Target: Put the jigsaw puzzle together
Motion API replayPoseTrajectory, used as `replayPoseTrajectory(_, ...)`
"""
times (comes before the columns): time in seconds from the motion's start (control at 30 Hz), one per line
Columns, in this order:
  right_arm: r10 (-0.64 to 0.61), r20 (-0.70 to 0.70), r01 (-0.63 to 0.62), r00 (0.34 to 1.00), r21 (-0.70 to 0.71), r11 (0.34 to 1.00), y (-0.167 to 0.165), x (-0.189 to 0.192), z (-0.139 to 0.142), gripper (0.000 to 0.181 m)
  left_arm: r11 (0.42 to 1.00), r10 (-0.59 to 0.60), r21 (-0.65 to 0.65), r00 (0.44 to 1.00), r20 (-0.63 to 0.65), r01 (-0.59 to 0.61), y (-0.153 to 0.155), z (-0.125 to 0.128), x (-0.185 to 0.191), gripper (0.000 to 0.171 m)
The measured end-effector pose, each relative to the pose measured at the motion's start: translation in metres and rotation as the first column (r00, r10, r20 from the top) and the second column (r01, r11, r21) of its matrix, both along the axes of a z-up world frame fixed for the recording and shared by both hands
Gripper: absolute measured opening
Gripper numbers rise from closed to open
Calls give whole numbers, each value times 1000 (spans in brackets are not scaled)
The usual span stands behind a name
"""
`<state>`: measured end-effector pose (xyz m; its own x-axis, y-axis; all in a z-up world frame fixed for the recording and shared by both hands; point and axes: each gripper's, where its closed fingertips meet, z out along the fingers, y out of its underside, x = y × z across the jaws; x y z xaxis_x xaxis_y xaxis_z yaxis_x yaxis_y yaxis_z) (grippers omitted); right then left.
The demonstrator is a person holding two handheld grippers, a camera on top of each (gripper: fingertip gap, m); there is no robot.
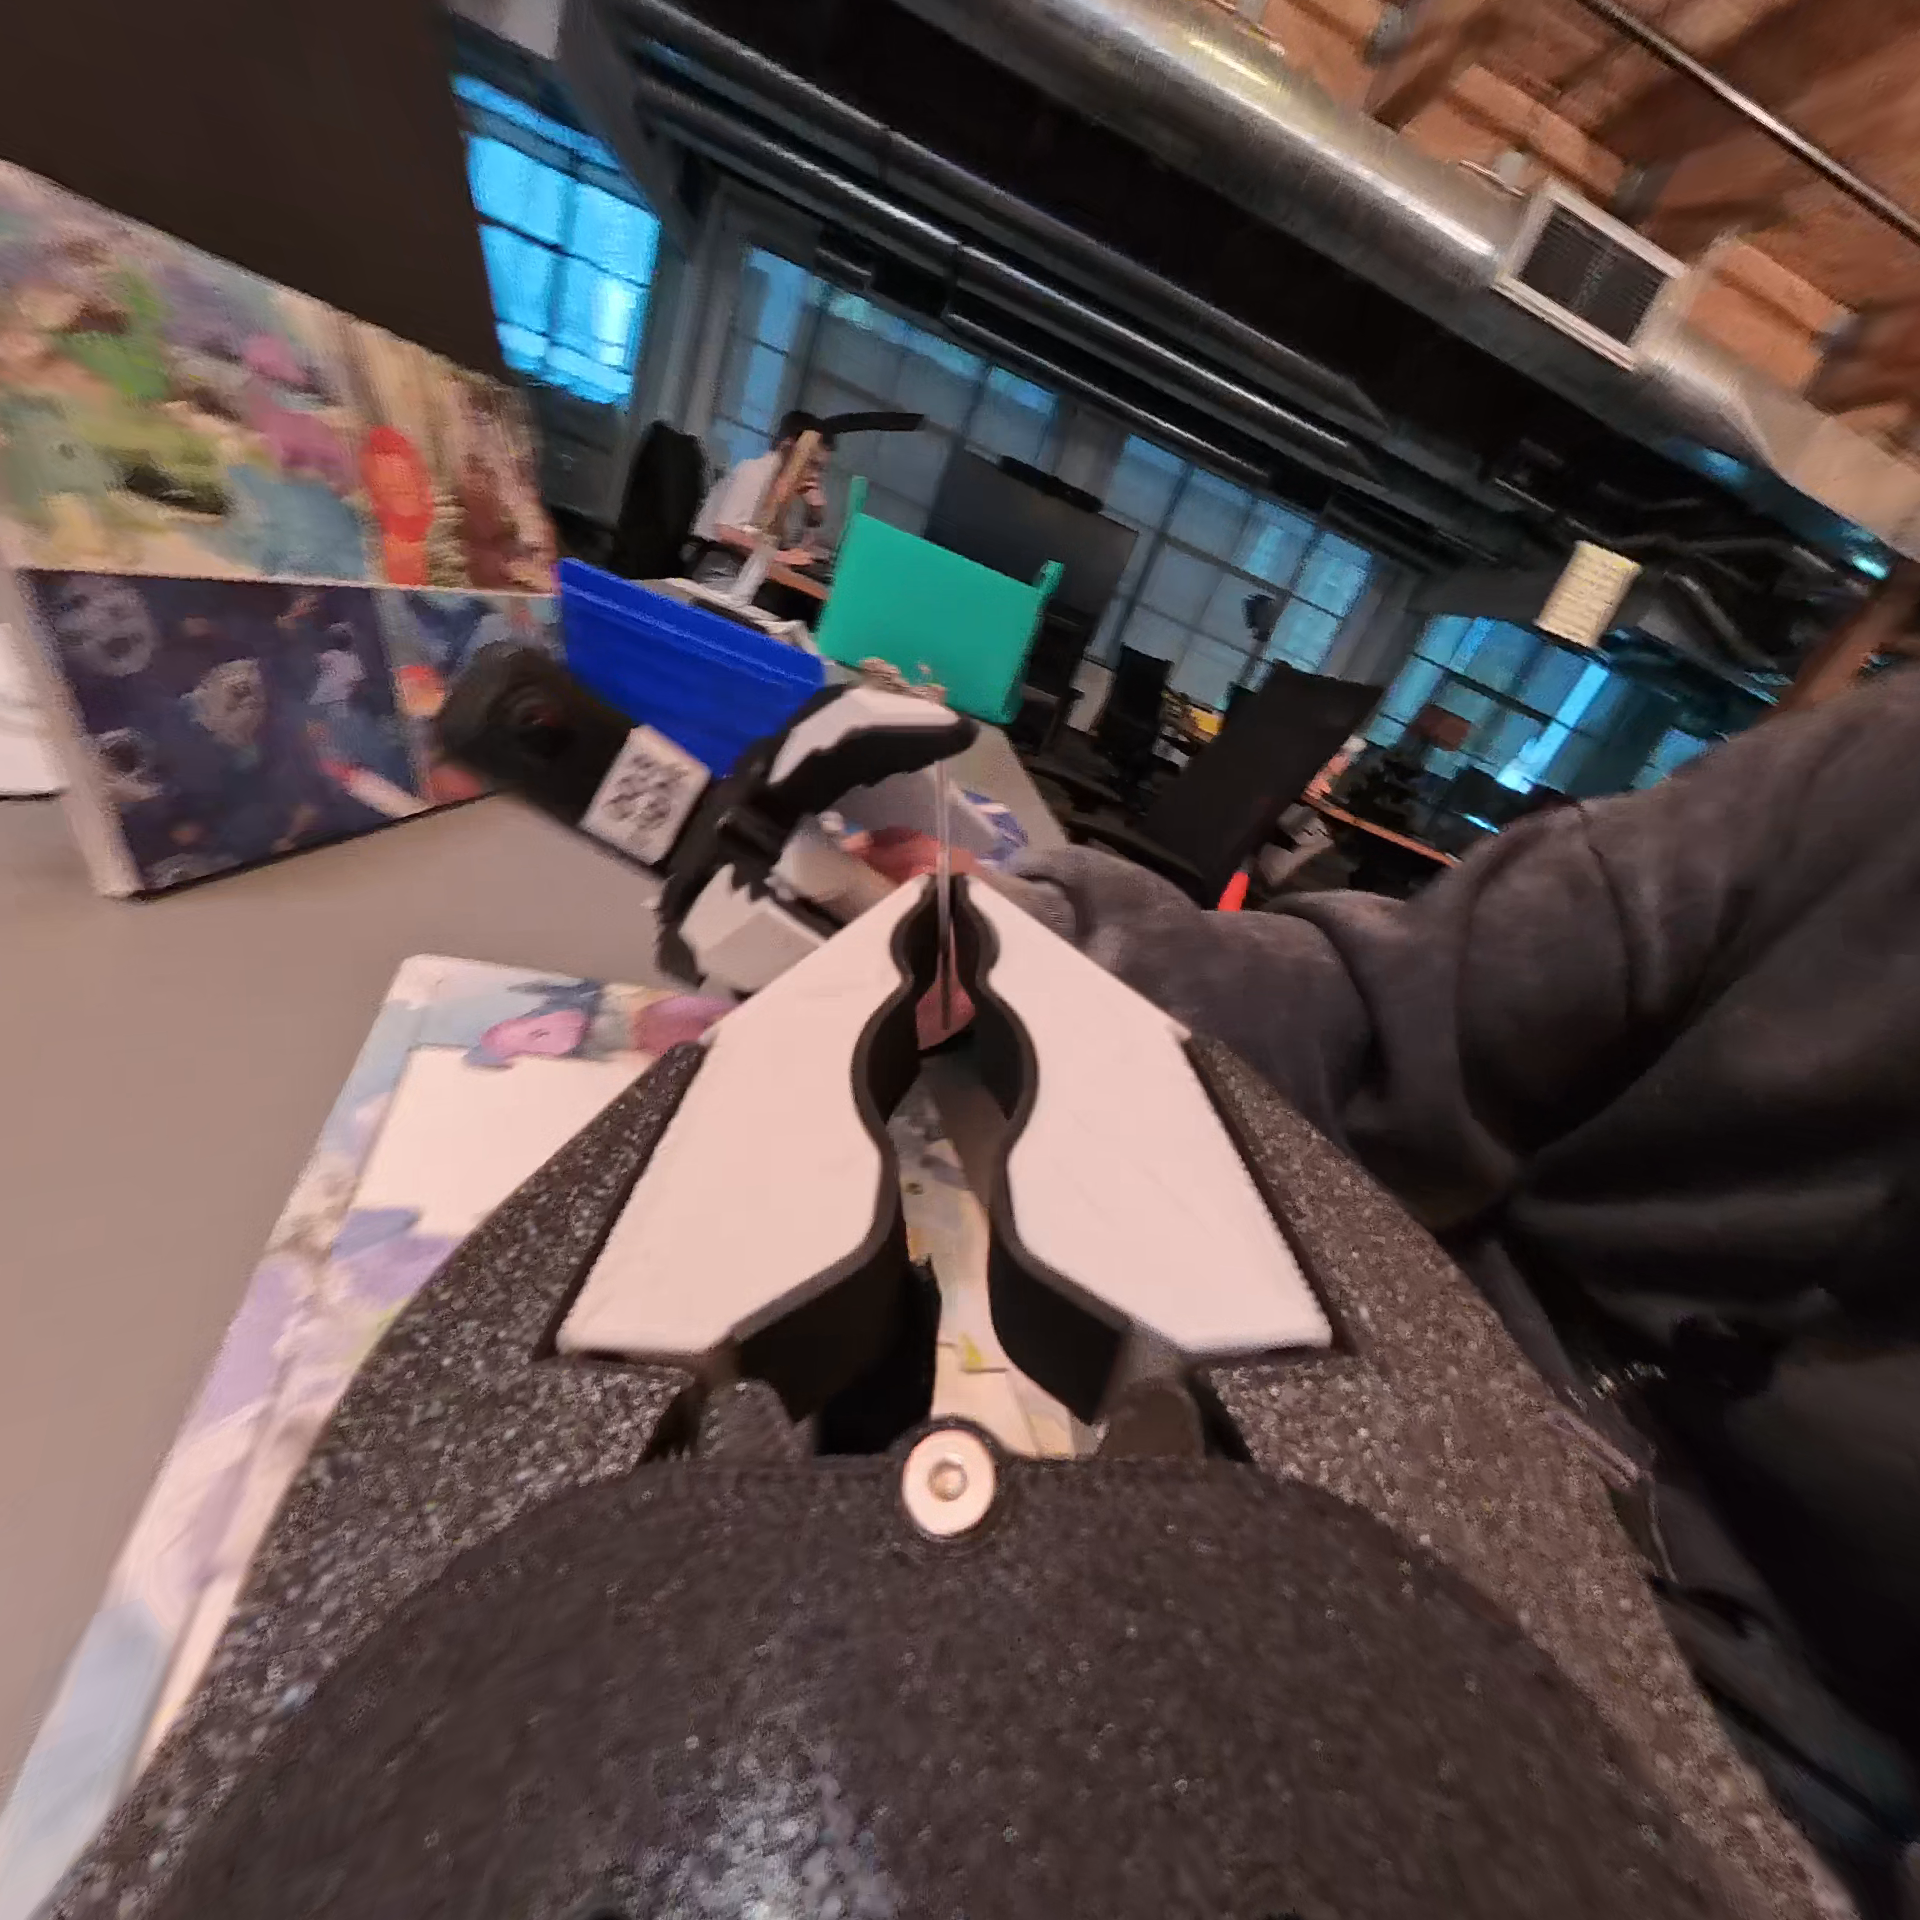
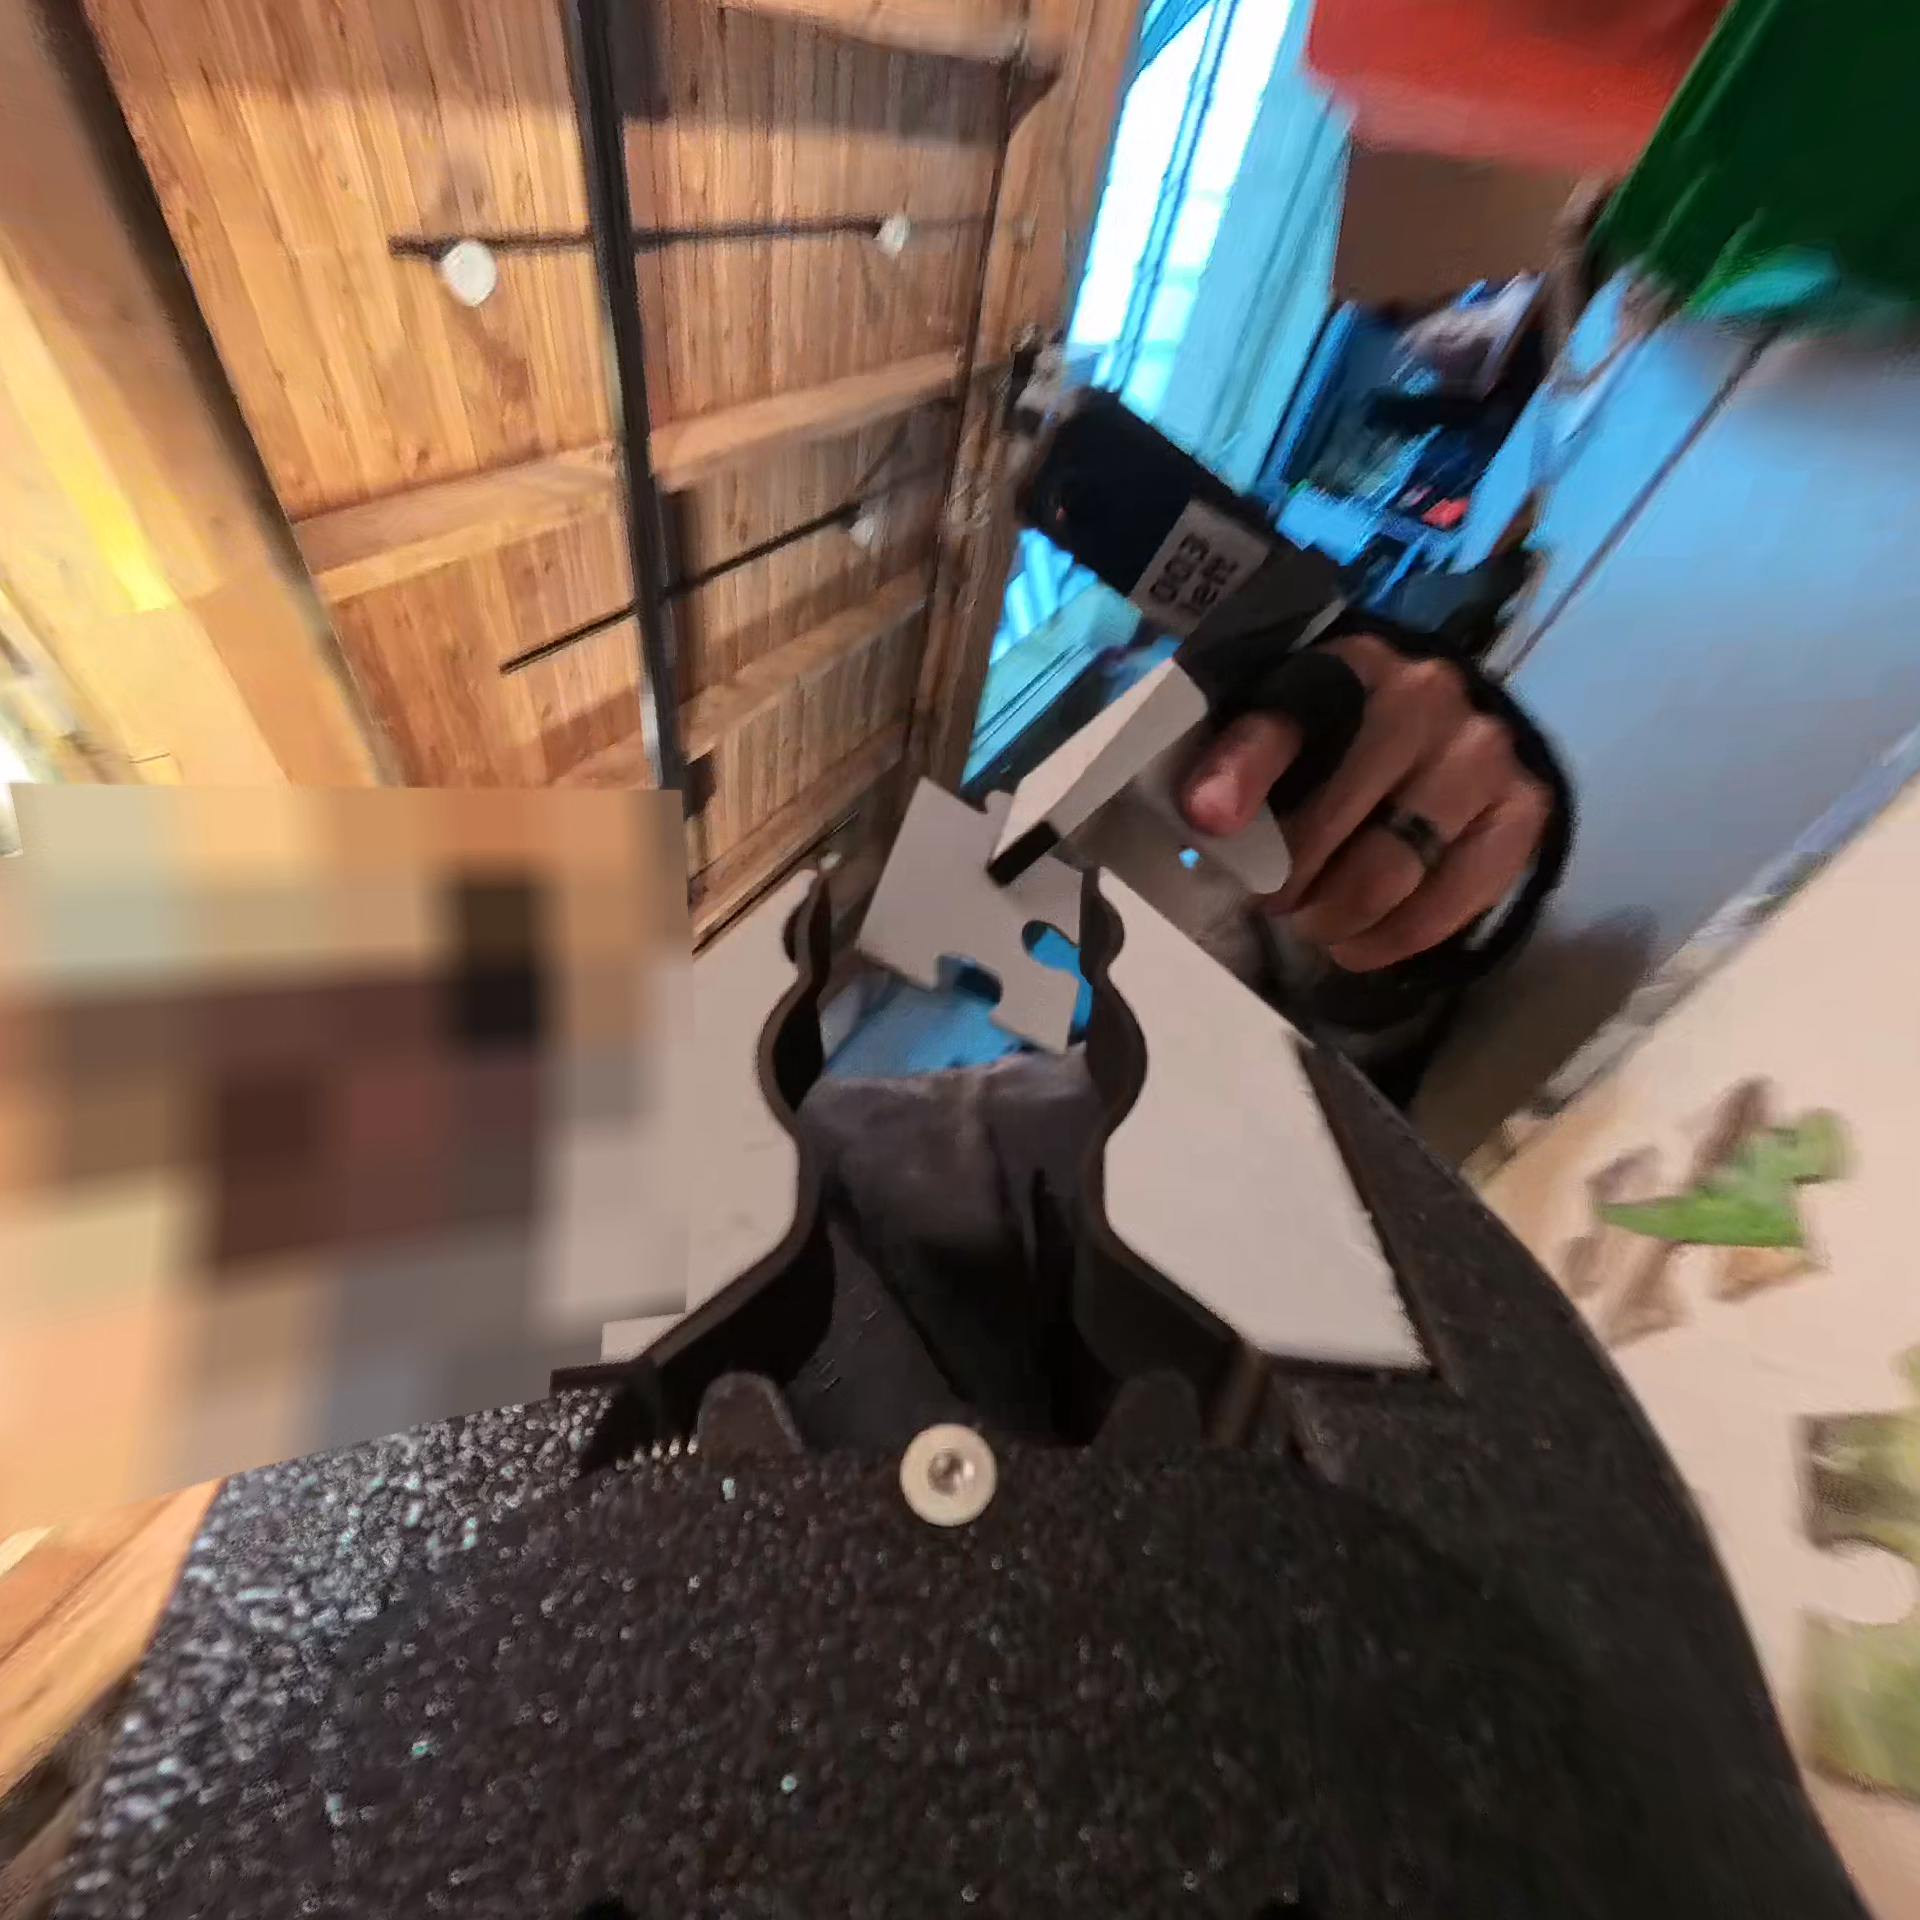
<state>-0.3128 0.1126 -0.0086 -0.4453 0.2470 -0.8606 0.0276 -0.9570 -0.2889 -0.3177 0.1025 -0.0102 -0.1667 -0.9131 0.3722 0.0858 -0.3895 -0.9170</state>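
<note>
Puzzle piece [image 2: 961, 920] edge-on, pinched by left gripper [image 1: 943, 914]; right gripper [image 2: 951, 914] fingers apart.

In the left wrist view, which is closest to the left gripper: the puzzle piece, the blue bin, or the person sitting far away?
1. Thin pink jigsaw puzzle piece, pinched between the left gripper fingers.
2. Blue plastic bin, beyond, on the left.
3. Seated person, farthest, across the room.

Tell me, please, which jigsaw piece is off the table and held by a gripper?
The grey-backed piece, pinched by the left gripper; the green pieces lie loose on the table.
</note>
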Motion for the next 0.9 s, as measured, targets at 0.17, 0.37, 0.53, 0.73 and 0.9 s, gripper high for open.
replayPoseTrajectory(0.17, -377, 325, 328, 867, 194, 924, 56, 34, -46, 40, 955, 214, -150, 943, -254, -257, 64, -52, -18, 1)
replayPoseTrajectory(0.37, -622, 596, 373, 507, 499, 782, 92, 62, -105, 25, 820, 279, -344, 843, -459, -458, 99, -105, -37, 2)
replayPoseTrajectory(0.53, -520, 598, 240, 611, 485, 841, 70, 23, -110, 25, 823, 216, -415, 889, -404, -388, 89, -99, -25, 1)
replayPoseTrajectory(0.73, -426, 577, 111, 697, 500, 859, 48, -3, -106, 27, 835, 126, -480, 943, -308, -269, 71, -86, -9, 1)
replayPoseTrajectory(0.9, -385, 581, 43, 717, 515, 856, 37, -11, -108, 8, 823, 66, -533, 965, -255, -197, 65, -82, -3, 1)
